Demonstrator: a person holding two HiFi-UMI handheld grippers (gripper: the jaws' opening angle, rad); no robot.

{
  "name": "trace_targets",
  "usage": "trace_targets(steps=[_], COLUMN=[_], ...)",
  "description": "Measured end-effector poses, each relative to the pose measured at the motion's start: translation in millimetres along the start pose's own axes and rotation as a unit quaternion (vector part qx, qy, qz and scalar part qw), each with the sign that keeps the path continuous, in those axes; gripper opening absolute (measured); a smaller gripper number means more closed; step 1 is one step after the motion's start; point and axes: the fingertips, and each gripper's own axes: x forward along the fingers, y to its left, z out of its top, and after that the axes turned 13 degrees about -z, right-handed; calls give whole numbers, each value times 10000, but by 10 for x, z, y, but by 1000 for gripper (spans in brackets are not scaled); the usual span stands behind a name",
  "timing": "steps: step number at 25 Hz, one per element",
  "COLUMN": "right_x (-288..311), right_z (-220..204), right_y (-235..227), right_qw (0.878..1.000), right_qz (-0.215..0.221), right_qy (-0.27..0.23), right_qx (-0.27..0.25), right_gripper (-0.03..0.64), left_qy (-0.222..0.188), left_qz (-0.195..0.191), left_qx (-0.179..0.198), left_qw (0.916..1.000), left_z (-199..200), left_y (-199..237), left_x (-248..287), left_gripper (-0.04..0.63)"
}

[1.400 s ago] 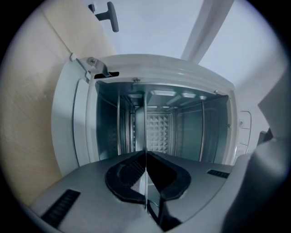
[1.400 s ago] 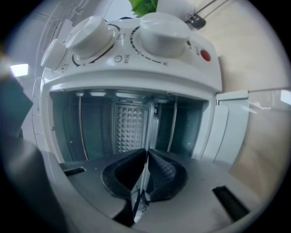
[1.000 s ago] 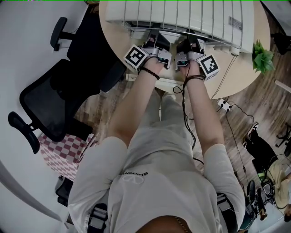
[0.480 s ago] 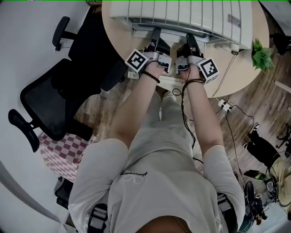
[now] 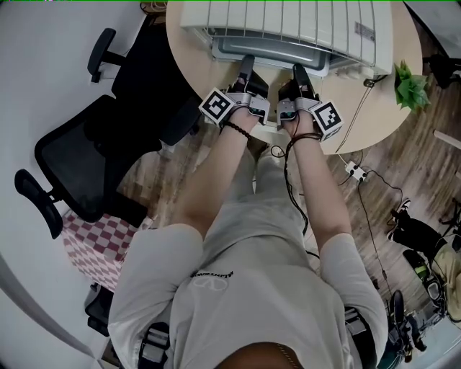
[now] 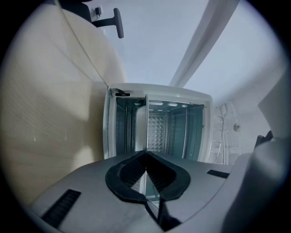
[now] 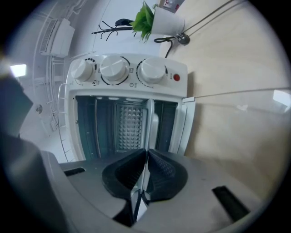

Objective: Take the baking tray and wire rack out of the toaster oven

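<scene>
Clamped the left gripper (image 5: 246,63) shut on the near edge of the flat, pale grey metal baking tray (image 5: 270,52), with the pads tight against the thin sheet and nothing else between them. Gripped the same edge with the right gripper (image 5: 298,70), just beside the left and likewise closed down onto the sheet.

Held the tray partly out of the white, rib-topped boxy toaster oven (image 5: 288,18), with its far part inside the open front.

Looked along the left gripper (image 6: 145,154) at the tray (image 6: 142,123) nearly edge-on, as a narrow strip from the pads straight into the dark cavity of the oven (image 6: 157,91). Looked along the right gripper (image 7: 147,154) at the same narrow strip (image 7: 149,123) into the cavity, beside three round white knobs (image 7: 113,69) and a small red lamp (image 7: 176,78) on the control panel.

Had the oven at the far side of a round, pale beige wooden table (image 5: 360,108), with a small green leafy plant (image 5: 412,86) in a white pot (image 7: 166,20) near the oven's knob end. Stood close against the table's near edge, with a black mesh office chair (image 5: 79,158) off to the left on the floor.
</scene>
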Motion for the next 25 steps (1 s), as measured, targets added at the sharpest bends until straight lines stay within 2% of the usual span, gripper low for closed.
trace_targets(steps=[25], right_x=[-393], right_z=[-159], right_y=[-85], right_qw=[9999], right_qz=[-94], right_qy=[112], right_qx=[-25], right_gripper=[20], left_qy=[111], left_qz=[-6], left_qx=[15], left_qw=[9999], left_z=[-110], left_y=[-195], left_x=[-370], left_gripper=[5])
